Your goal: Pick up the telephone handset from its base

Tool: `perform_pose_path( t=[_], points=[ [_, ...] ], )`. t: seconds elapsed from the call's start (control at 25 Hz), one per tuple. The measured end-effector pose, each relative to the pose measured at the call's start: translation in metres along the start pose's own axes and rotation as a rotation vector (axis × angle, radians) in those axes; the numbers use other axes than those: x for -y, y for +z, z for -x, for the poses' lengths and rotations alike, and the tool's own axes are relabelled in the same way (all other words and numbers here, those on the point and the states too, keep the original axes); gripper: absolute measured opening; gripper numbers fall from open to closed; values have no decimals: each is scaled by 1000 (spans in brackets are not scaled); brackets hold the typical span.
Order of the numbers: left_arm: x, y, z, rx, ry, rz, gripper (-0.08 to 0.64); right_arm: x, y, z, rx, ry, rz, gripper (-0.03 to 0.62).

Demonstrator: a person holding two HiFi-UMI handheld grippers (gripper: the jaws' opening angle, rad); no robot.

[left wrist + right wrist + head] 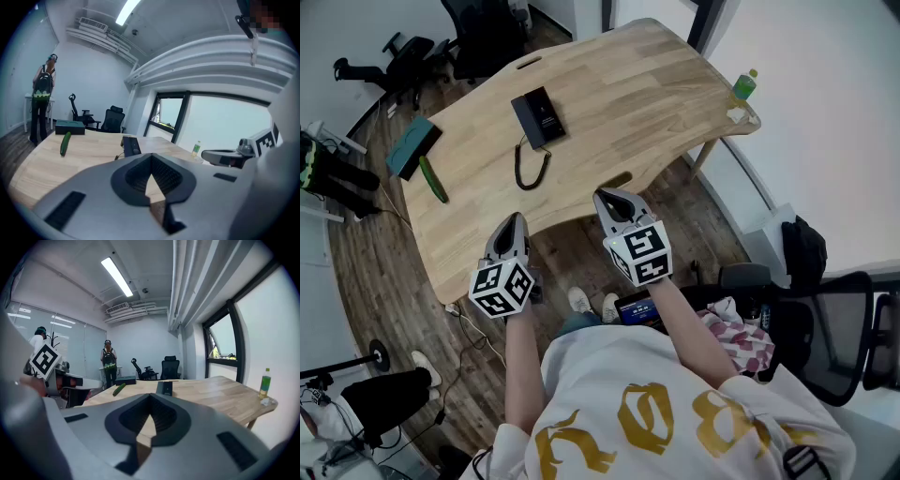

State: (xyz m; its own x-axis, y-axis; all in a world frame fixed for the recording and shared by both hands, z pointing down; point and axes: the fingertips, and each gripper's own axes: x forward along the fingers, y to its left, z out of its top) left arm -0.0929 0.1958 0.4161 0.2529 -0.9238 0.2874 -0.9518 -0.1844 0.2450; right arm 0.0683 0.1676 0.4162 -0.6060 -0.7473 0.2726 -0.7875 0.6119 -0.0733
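A flat black telephone (pixel 539 117) lies on the wooden table (pixel 647 103), its coiled cord (pixel 528 167) trailing toward the near edge. I cannot make out the handset apart from the base. My left gripper (pixel 517 219) hovers just off the near edge of the table, shut and empty. The right gripper (pixel 610 196) sits beside it at the table edge, also shut with nothing in it. In the left gripper view the telephone (pixel 131 145) is beyond the closed jaw tips (pixel 150 157). In the right gripper view the telephone (pixel 165 388) is likewise far ahead.
A cucumber (pixel 432 179) and a teal box (pixel 413 145) lie at the table's left end. A green bottle (pixel 743 84) stands at its far right corner. Office chairs (pixel 478 37) stand behind the table, a mesh chair (pixel 825 328) at my right. A person (pixel 109 362) stands at the back of the room.
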Motion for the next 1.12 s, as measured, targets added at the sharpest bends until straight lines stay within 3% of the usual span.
perform_pose_path(
  t=[0.36,0.6,0.88,1.12],
  points=[
    [2,7,-3,17,5,-12,6,10,1,1,8,-11,-11,5],
    [-7,20,-11,97,-51,144,6,18,5,-10,16,-25,1,5],
    [-46,41,-50,101,-1,106,6,46,11,-51,0,-38,11,5],
    [-75,50,-120,69,4,112,6,82,20,-106,-33,-63,11,5]
  ],
)
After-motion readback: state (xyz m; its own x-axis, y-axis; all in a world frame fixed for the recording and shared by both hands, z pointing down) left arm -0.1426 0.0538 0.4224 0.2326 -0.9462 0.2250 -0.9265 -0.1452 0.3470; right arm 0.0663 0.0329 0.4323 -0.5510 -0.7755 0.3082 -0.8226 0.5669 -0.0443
